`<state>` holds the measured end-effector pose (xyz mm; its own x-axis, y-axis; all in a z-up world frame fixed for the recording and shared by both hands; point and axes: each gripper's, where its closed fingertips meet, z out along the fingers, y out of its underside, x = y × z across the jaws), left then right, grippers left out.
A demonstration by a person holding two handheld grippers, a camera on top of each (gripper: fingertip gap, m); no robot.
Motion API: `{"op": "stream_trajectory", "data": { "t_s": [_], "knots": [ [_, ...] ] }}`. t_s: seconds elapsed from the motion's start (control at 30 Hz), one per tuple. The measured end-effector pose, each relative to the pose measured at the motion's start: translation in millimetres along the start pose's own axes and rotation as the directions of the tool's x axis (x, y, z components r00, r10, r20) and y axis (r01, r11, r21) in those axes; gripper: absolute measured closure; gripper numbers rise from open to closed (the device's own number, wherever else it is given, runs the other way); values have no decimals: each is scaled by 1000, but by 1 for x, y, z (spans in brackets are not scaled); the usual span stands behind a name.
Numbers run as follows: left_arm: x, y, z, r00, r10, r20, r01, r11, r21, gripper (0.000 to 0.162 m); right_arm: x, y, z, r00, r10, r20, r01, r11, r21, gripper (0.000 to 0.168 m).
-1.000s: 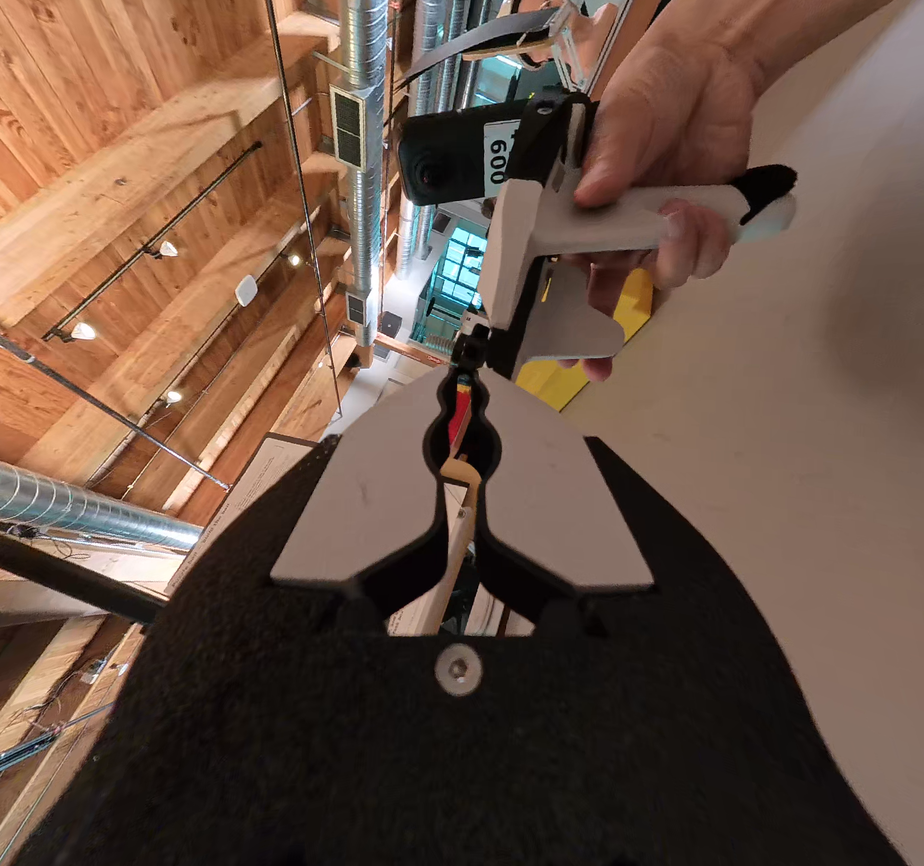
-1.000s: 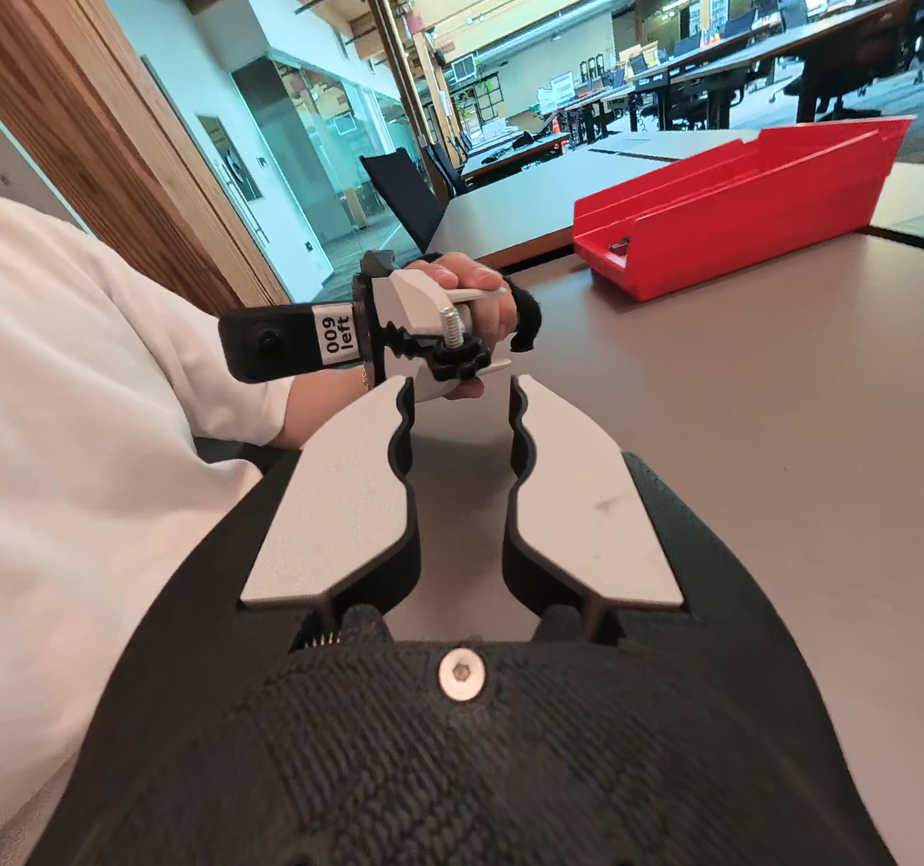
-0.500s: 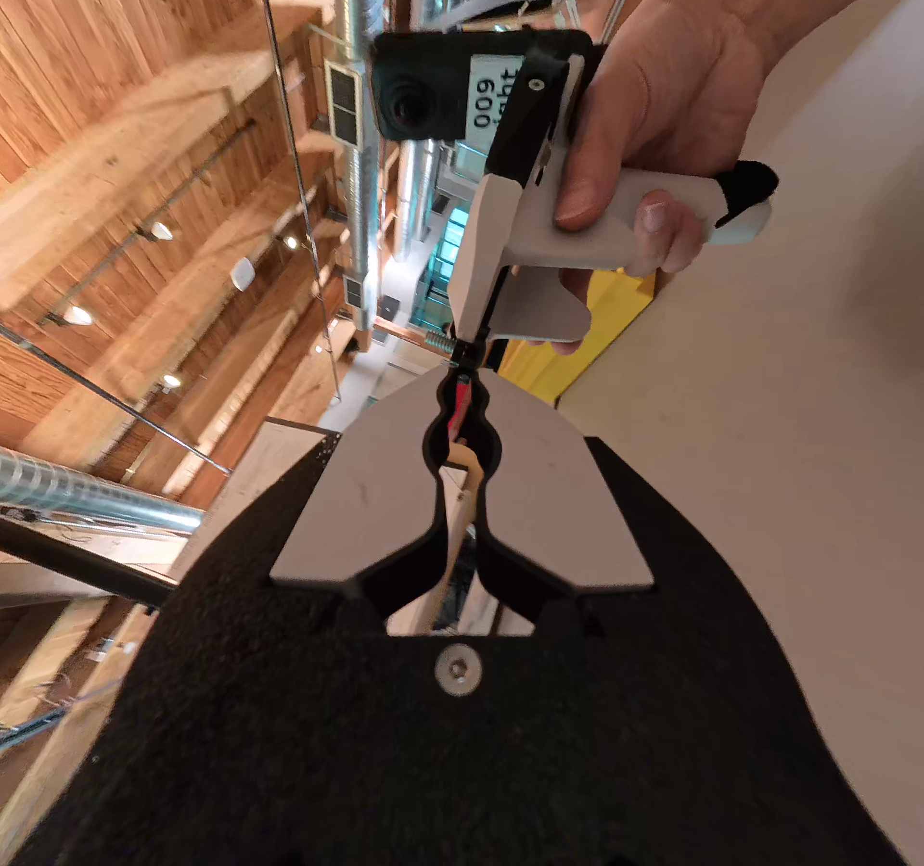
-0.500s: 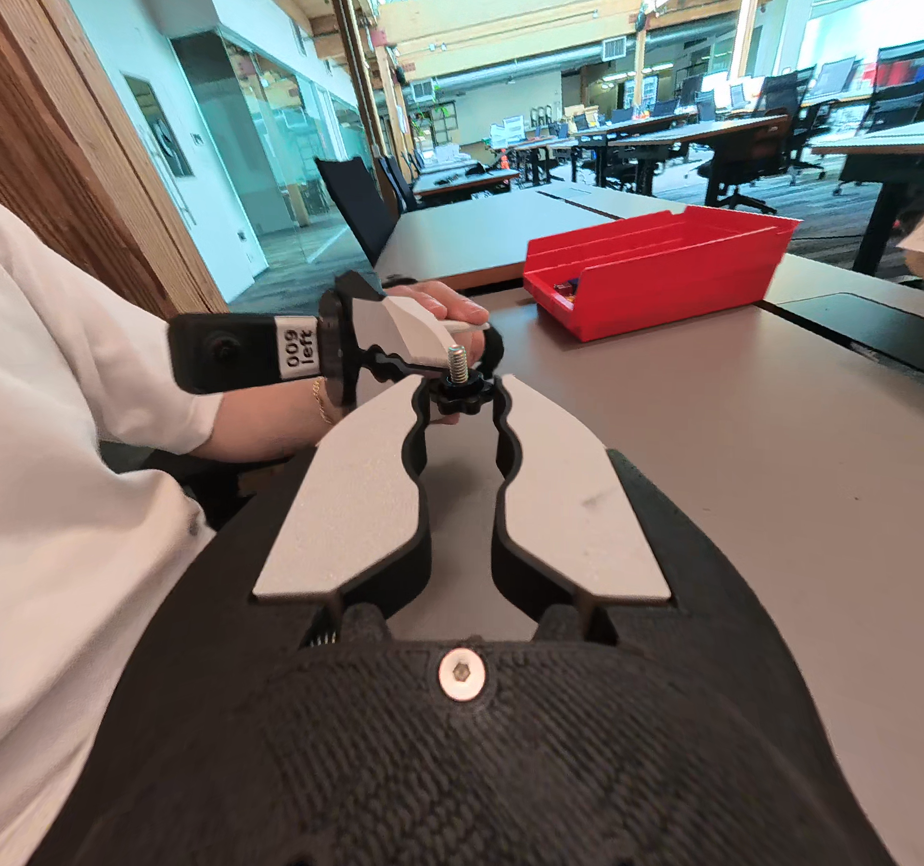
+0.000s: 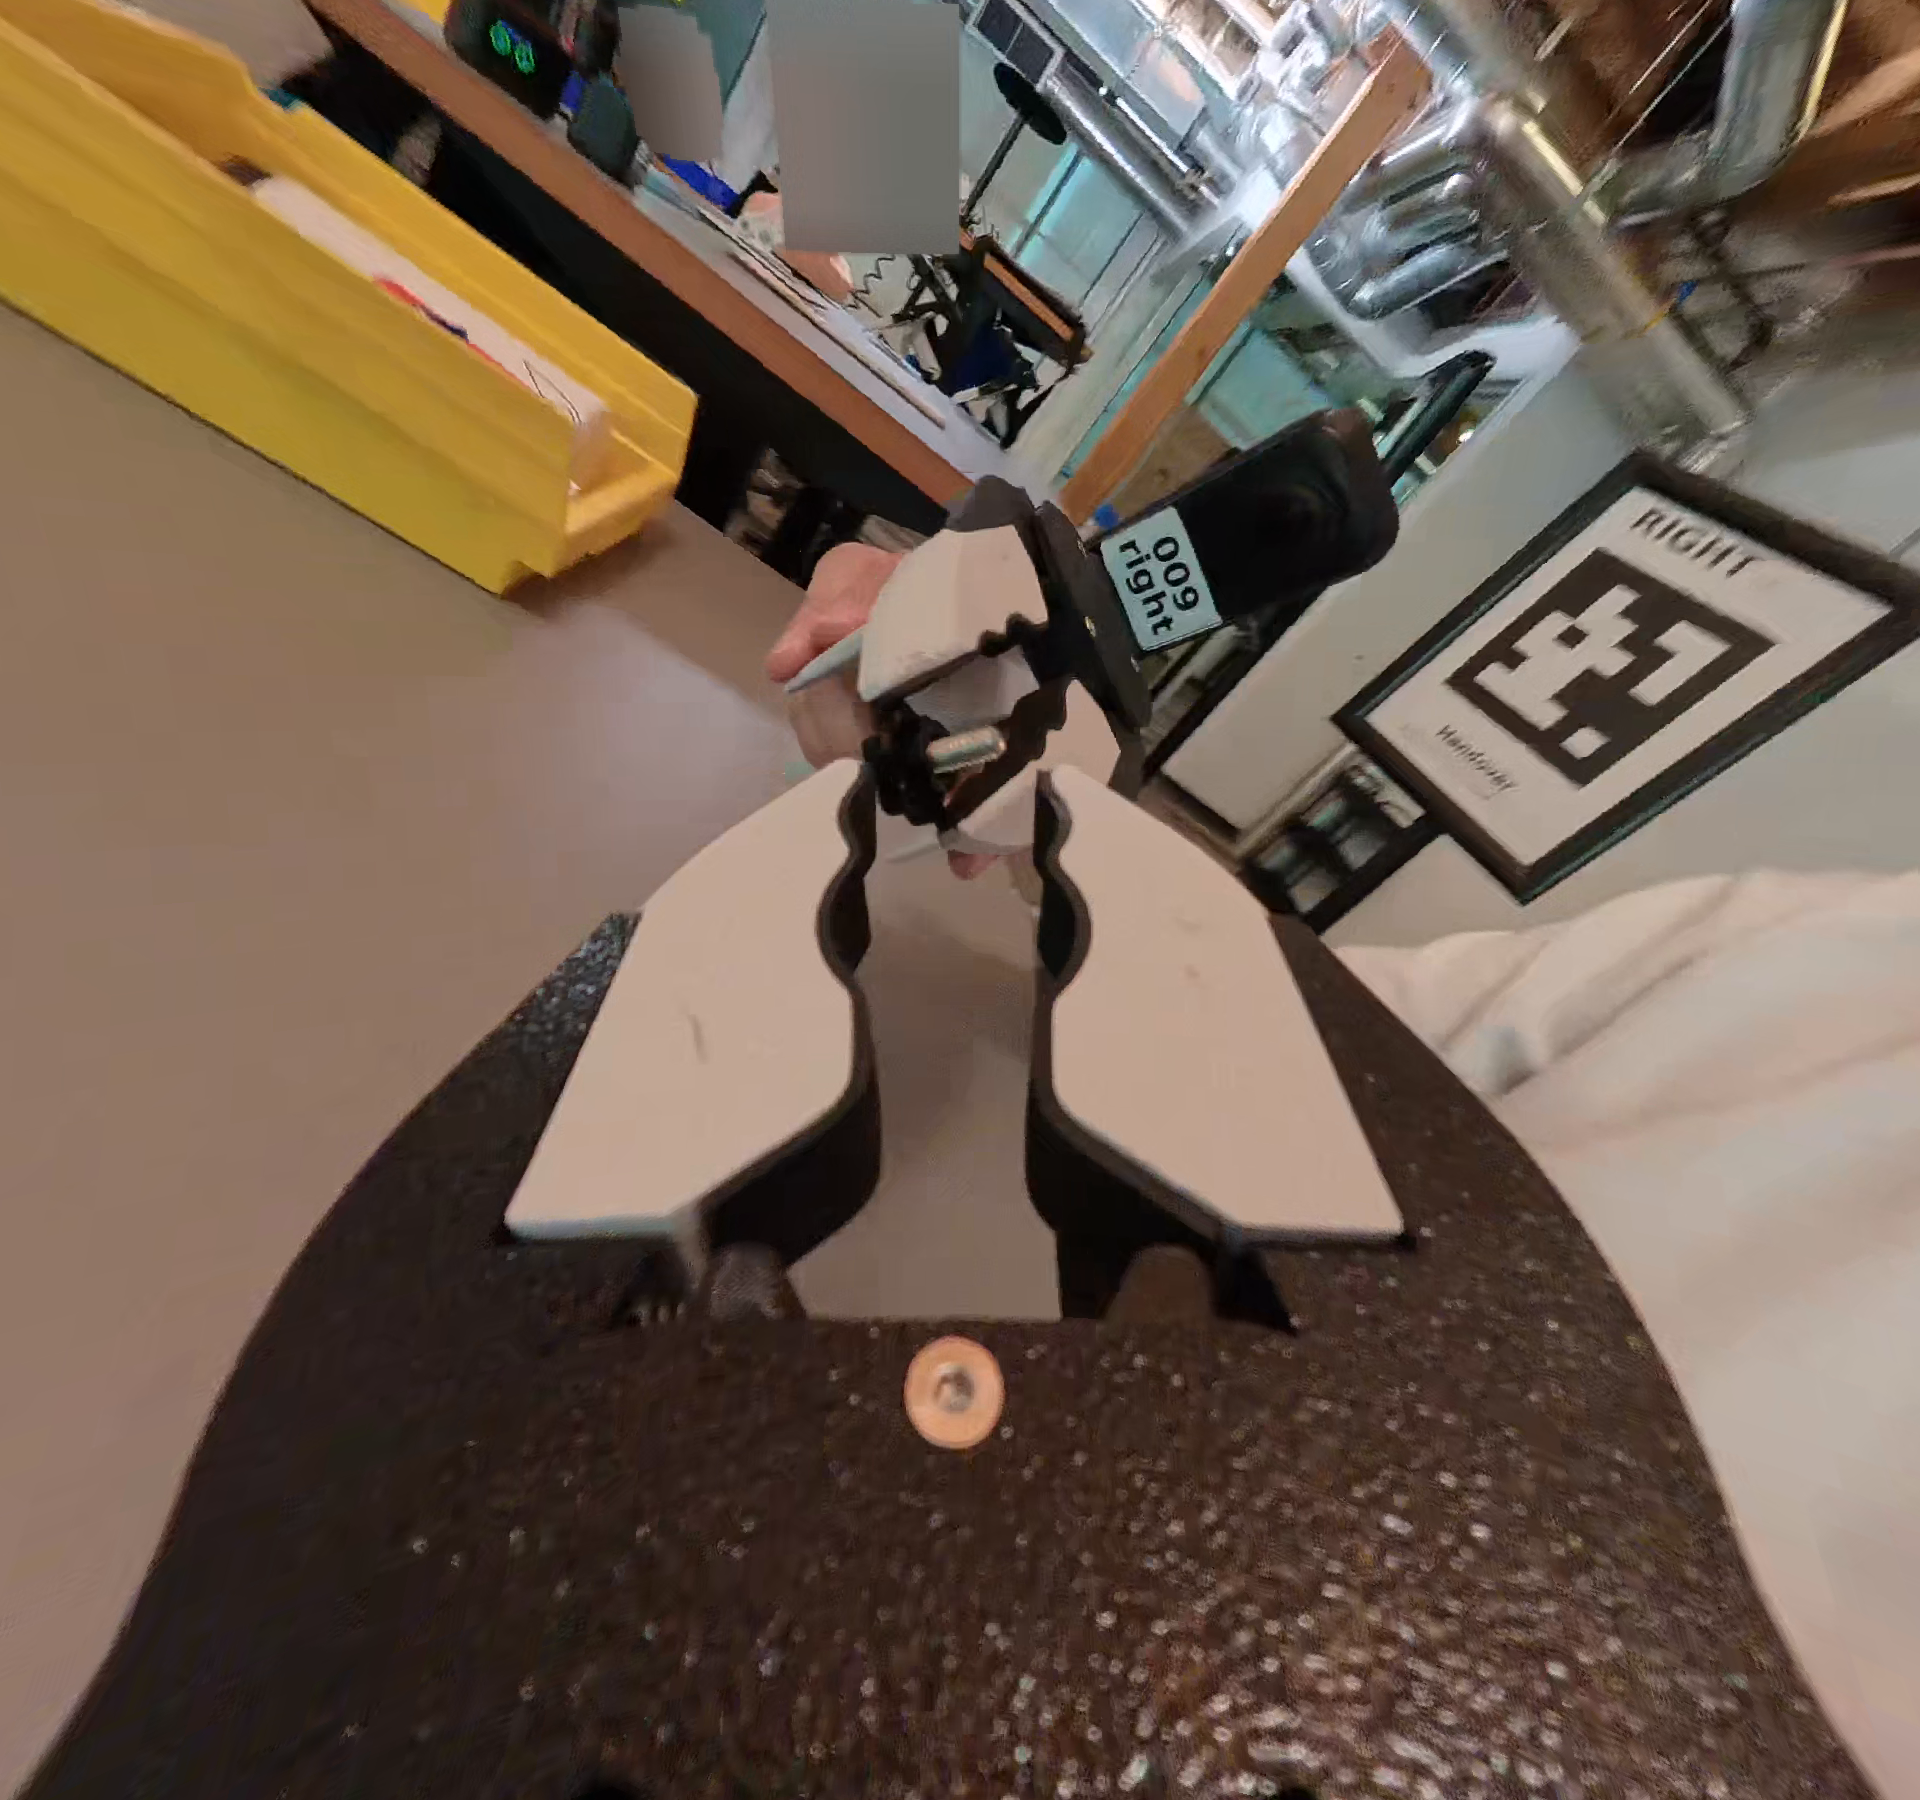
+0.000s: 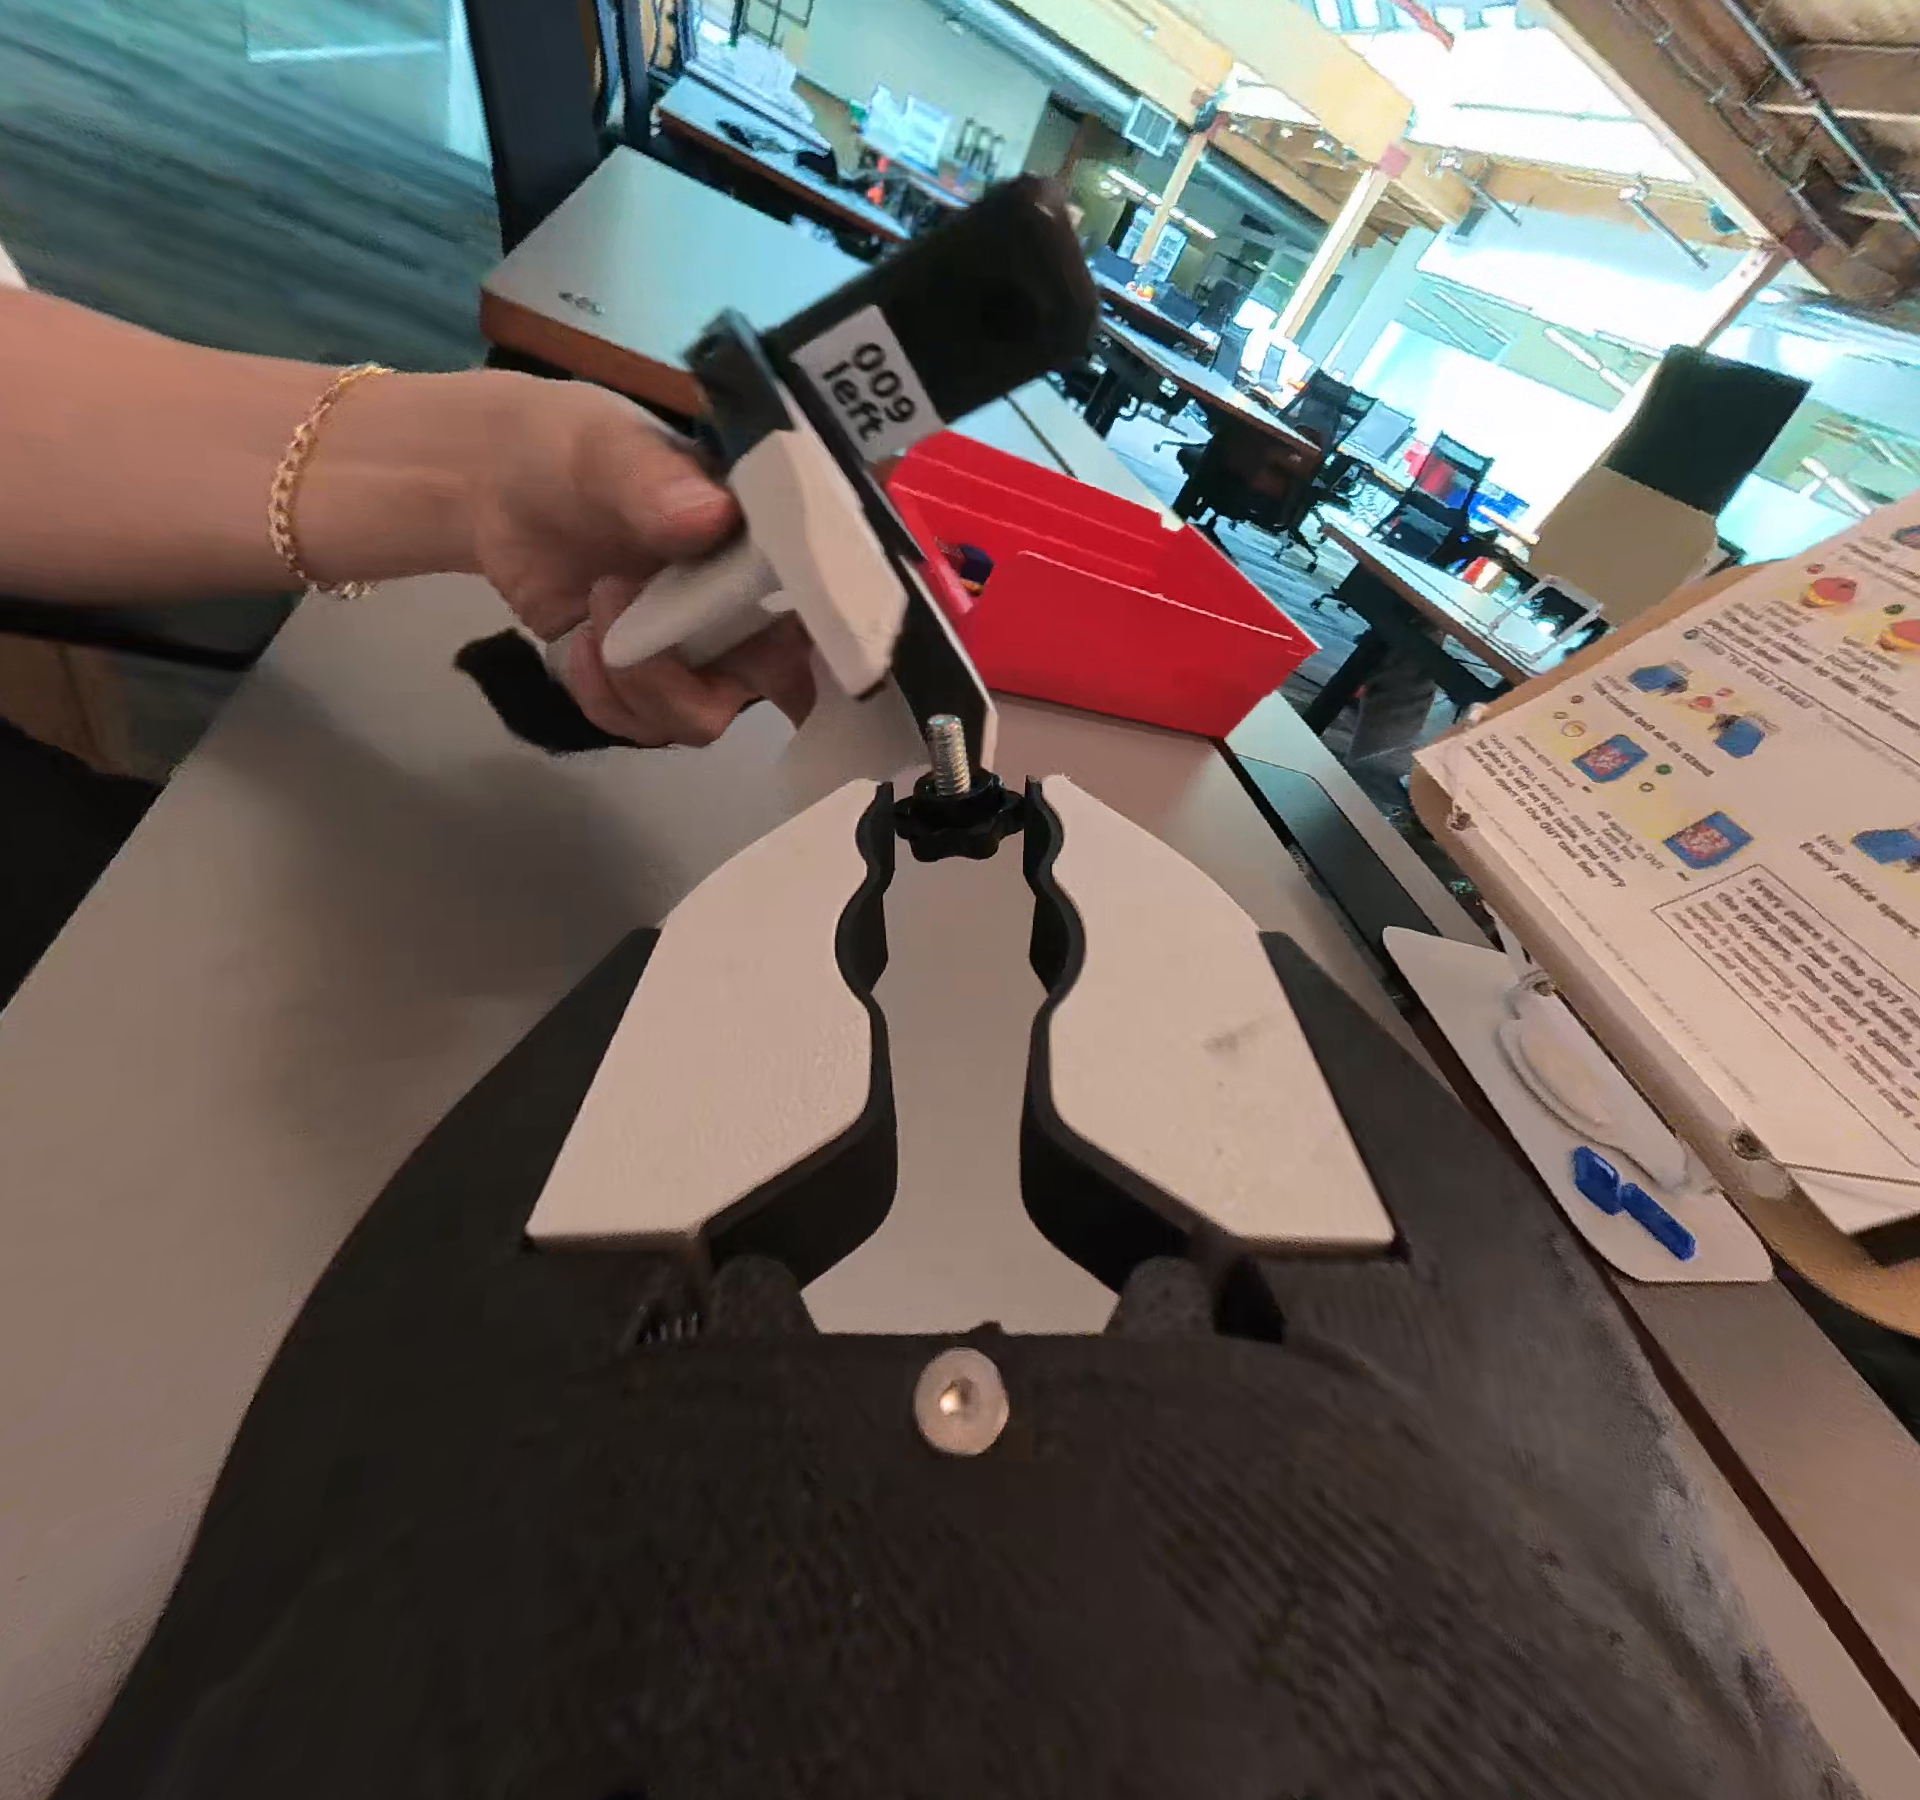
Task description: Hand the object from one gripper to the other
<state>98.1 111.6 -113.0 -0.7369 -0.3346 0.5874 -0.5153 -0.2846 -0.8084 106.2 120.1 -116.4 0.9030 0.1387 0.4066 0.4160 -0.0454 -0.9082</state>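
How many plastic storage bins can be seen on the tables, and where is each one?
2. A yellow bin stands on the table at upper left in the left wrist view; a red bin sits behind the left gripper in the right wrist view. Others may be hidden.

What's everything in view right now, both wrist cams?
knob screw: 1, black, silver thread, in right gripper's tips
red bin: 1, red, on table behind left gripper
yellow bin: 1, yellow, on table, left side
instruction sheet: 1, white, propped at right
framed marker sign: 1, black-white, against wall
table: 1, grey
left gripper: 1, open, empty
right gripper: 1, shut on knob screw
left hand, right hand: on handles
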Motion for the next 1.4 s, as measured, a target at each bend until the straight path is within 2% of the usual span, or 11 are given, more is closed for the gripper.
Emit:
{"op": "stream_trajectory", "data": {
  "t_s": [0.17, 0.33, 0.53, 0.63, 0.73, 0.8, 0.93, 1.1, 1.23, 1.33, 1.4],
  "knots": [
    [-2, 7, -2, 981, -178, -79, 177, 984, -30, 143, -5, -1, 5, 1000, -23, 10, 23, 1000, -2, 145],
    [-2, 10, -3, 967, -217, -135, 216, 976, -22, 151, -9, -4, 7, 999, -34, 26, 34, 999, 22, 145],
    [-17, 7, -7, 962, -236, -140, 244, 969, 42, 152, -4, 3, 7, 990, 142, 20, -142, 990, -14, 139],
    [-22, -7, -17, 975, -171, -142, 190, 973, 134, 152, 0, -3, 4, 903, 425, 69, -426, 904, 10, 134],
    [-27, -11, -23, 990, -86, -112, 105, 979, 176, 153, 5, 3, 7, 711, 698, 83, -700, 714, -14, 134],
    [-27, -11, -23, 991, -68, -114, 88, 979, 185, 153, 9, 3, 10, 618, 782, 83, -785, 619, 12, 135],
    [-26, -9, -19, 992, -59, -114, 79, 981, 179, 153, 11, 5, 17, 502, 859, 107, -865, 500, 44, 142],
    [-32, -3, -15, 991, -95, -92, 109, 982, 157, 153, 11, 12, 22, 485, 871, 79, -875, 482, 46, 157],
    [-37, 0, -15, 995, -80, -53, 87, 987, 137, 152, 11, 18, 24, 477, 876, 72, -879, 475, 37, 158],
    [-43, 2, -16, 997, 56, 50, -60, 995, 85, 150, 12, 23, 25, 398, 911, 103, -917, 397, 37, 159],
    [-48, 3, -19, 941, 291, 171, -296, 955, 5, 147, 12, 27, 26, 327, 936, 132, -945, 326, 36, 159]
  ]
}}
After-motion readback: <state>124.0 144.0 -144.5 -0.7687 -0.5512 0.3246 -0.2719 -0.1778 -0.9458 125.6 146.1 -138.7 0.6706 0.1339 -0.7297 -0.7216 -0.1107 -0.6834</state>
